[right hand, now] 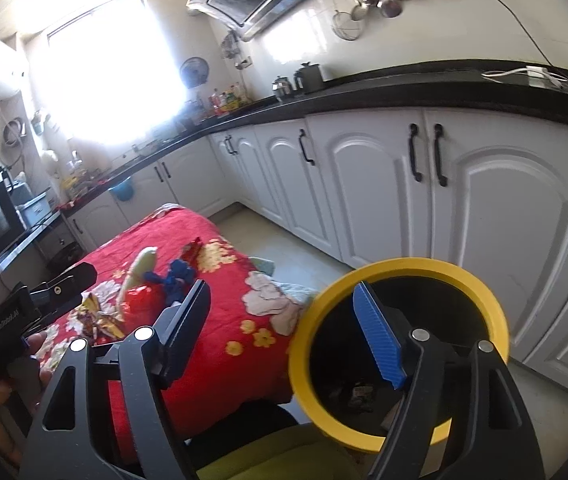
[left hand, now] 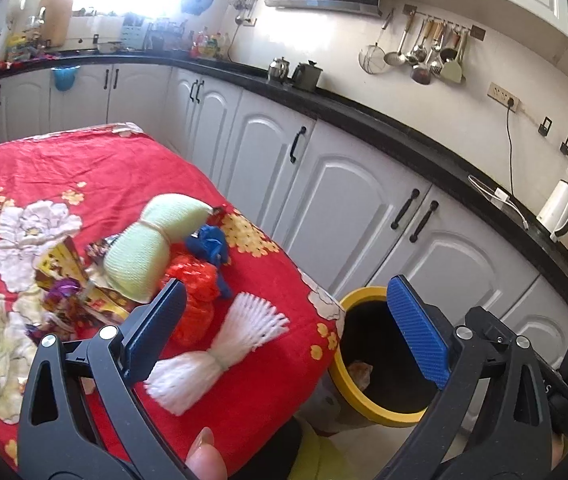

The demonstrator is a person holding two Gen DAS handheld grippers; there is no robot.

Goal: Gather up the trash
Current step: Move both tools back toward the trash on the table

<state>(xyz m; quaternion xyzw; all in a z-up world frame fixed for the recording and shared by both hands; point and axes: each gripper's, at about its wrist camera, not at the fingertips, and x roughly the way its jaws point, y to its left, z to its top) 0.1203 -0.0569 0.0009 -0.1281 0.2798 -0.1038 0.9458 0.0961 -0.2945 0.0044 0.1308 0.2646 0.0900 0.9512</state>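
Note:
A yellow-rimmed bin (left hand: 364, 400) stands on the floor beside a table with a red flowered cloth (left hand: 84, 168); some scraps lie inside it (right hand: 358, 394). On the cloth lie a white tassel bundle (left hand: 220, 352), a pale green knitted bundle (left hand: 144, 248), an orange-red crumpled wrapper (left hand: 196, 296), a blue crumpled piece (left hand: 208, 244) and shiny colourful wrappers (left hand: 72, 280). My left gripper (left hand: 288, 328) is open and empty above the table's near corner, between the tassel and the bin. My right gripper (right hand: 280, 316) is open and empty just above the bin's rim (right hand: 484, 292).
White cabinets (left hand: 348, 184) under a black counter (left hand: 404, 128) run behind the bin. A kettle (left hand: 560, 208), teapots (left hand: 280, 68) and hanging utensils (left hand: 424, 52) sit along the wall. A person's yellow-green lap (right hand: 284, 460) is at the bottom.

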